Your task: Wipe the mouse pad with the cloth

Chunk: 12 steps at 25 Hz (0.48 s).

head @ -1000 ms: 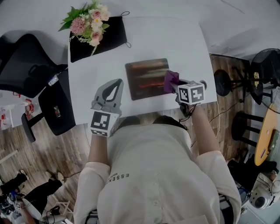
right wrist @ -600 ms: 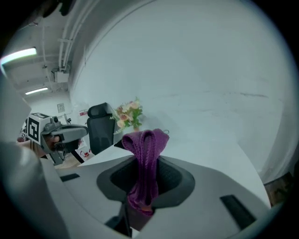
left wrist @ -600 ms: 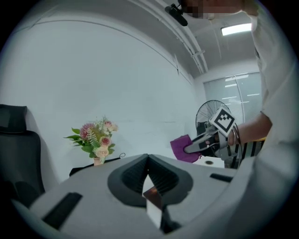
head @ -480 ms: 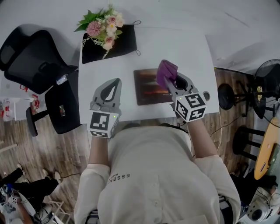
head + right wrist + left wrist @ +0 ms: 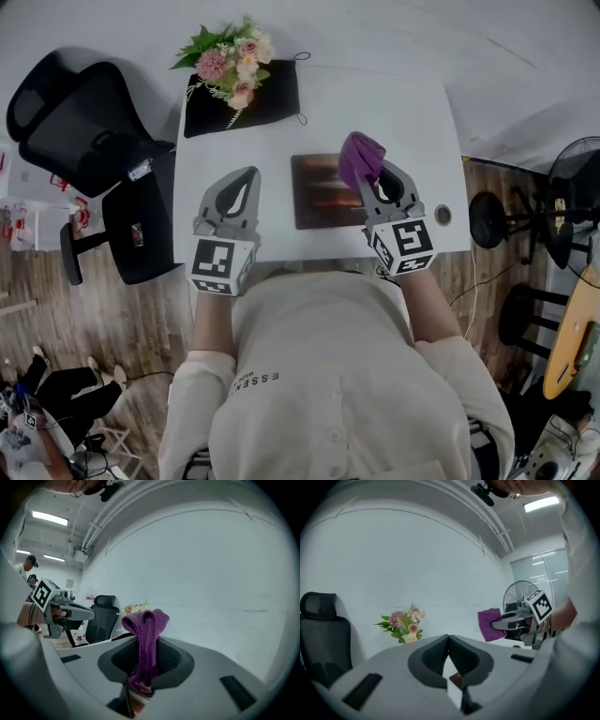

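Note:
The dark mouse pad lies flat on the white table, in front of the person. My right gripper is shut on the purple cloth, holding it bunched up above the pad's right part. In the right gripper view the cloth stands folded between the shut jaws, which point level at the wall. My left gripper hovers left of the pad, jaws shut on nothing. In the left gripper view, the left gripper faces the wall, with the cloth and the right gripper to its right.
A bouquet lies on a black mat at the table's far left. A black office chair stands left of the table. A stool and a fan are on the right. A cable hole sits near the table's right front corner.
The right gripper has lifted the cloth off the pad's right edge and swung to point forward. The left gripper has hardly moved. The head view has shifted.

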Tool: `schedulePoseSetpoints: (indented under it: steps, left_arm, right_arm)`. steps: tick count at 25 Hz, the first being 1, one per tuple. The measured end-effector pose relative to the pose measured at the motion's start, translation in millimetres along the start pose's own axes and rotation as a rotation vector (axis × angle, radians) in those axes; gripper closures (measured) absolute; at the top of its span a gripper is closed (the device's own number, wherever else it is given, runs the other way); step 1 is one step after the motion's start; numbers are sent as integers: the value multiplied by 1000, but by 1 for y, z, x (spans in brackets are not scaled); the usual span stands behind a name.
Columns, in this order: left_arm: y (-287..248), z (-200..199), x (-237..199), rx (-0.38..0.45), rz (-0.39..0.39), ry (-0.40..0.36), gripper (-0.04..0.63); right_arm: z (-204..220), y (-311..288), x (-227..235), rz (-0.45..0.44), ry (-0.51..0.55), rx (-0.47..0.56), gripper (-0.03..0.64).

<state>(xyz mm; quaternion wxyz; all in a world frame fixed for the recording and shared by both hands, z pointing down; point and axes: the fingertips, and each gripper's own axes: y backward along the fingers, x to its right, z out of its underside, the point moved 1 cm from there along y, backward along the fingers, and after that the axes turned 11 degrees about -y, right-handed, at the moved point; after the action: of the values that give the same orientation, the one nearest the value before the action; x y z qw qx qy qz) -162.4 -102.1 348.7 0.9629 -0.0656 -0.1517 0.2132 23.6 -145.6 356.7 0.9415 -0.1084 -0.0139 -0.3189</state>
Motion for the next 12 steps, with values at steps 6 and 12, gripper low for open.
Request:
schedulePoseSetpoints:
  steps: [6, 12]
  left_arm:
    - [0, -5, 1, 1, -6, 1, 595]
    - [-1, -7, 5, -9, -7, 4, 595]
  right_arm:
    - [4, 2, 0, -1, -26, -7, 528]
    - [6, 6, 4, 9, -42, -9, 528]
